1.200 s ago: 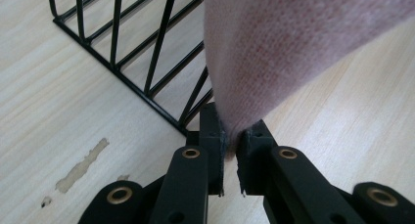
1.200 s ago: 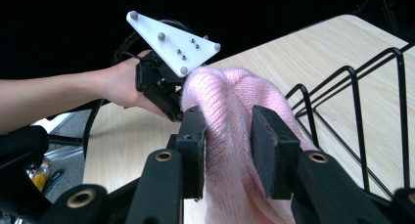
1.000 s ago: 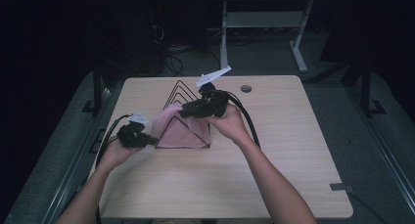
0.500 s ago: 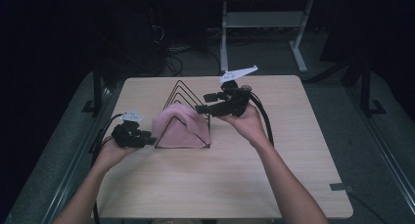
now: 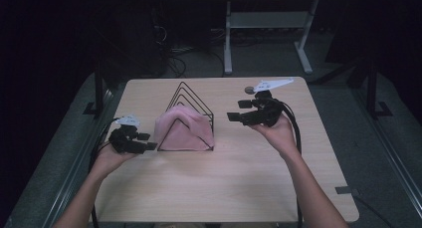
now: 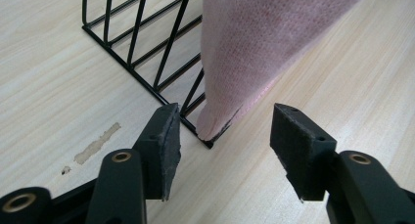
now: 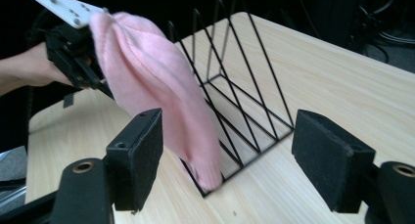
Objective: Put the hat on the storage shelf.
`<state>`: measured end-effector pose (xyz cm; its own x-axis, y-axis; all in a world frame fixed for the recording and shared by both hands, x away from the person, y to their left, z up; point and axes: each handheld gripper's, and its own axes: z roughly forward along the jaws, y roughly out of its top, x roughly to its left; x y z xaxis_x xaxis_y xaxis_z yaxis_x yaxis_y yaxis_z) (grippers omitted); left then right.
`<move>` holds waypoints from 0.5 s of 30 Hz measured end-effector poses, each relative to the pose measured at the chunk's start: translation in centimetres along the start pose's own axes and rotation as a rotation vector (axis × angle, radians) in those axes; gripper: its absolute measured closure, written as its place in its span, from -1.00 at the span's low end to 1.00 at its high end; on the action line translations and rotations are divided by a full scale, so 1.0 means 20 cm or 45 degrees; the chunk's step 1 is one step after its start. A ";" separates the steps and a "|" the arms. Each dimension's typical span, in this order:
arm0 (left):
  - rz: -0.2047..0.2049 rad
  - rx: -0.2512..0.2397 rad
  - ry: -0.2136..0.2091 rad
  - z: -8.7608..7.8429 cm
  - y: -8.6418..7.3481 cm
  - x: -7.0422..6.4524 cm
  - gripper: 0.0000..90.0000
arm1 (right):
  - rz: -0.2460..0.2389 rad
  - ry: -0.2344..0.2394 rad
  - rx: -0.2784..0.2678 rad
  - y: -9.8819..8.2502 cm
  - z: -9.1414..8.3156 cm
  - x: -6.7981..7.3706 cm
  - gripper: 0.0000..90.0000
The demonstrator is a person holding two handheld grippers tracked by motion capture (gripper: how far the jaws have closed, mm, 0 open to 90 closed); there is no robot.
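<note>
Moved: your right tongs (image 5: 234, 116) pulled away from rack (image 5: 196, 96) | both tongs just opened, empty; left tongs (image 5: 148, 142) beside cloth (image 5: 181, 133) | cloth draped, release done.

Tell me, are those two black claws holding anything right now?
Nothing is held. Both the left gripper and the right gripper have just been opening, with nothing between them; the pink knitted cloth hangs on the black wire rack.

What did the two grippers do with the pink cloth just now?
Both let go. The right hand-held gripper has pulled away to the right of the wire rack, its jaws just opening, nothing between them. The left hand-held gripper opened too, staying beside the pink cloth, which stayed draped over the rack.
</note>
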<state>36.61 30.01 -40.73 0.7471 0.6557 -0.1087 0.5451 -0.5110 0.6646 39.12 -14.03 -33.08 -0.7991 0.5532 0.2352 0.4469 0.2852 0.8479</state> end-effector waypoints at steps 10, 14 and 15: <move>-0.014 0.001 -0.005 -0.01 -0.01 -0.01 -0.17 | 0.030 -0.067 0.009 -0.10 -0.10 -0.06 -0.43; -0.037 -0.009 -0.005 -0.01 -0.02 -0.01 -0.20 | 0.044 -0.081 0.011 -0.12 -0.13 -0.08 -0.44; -0.037 -0.009 -0.005 -0.01 -0.02 -0.01 -0.21 | 0.046 -0.086 0.008 -0.13 -0.14 -0.08 -0.44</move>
<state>36.19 30.19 -40.90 0.7325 0.6681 -0.1309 0.5640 -0.4879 0.6663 38.09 -17.87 -34.28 -0.7535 0.6148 0.2329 0.4779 0.2689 0.8362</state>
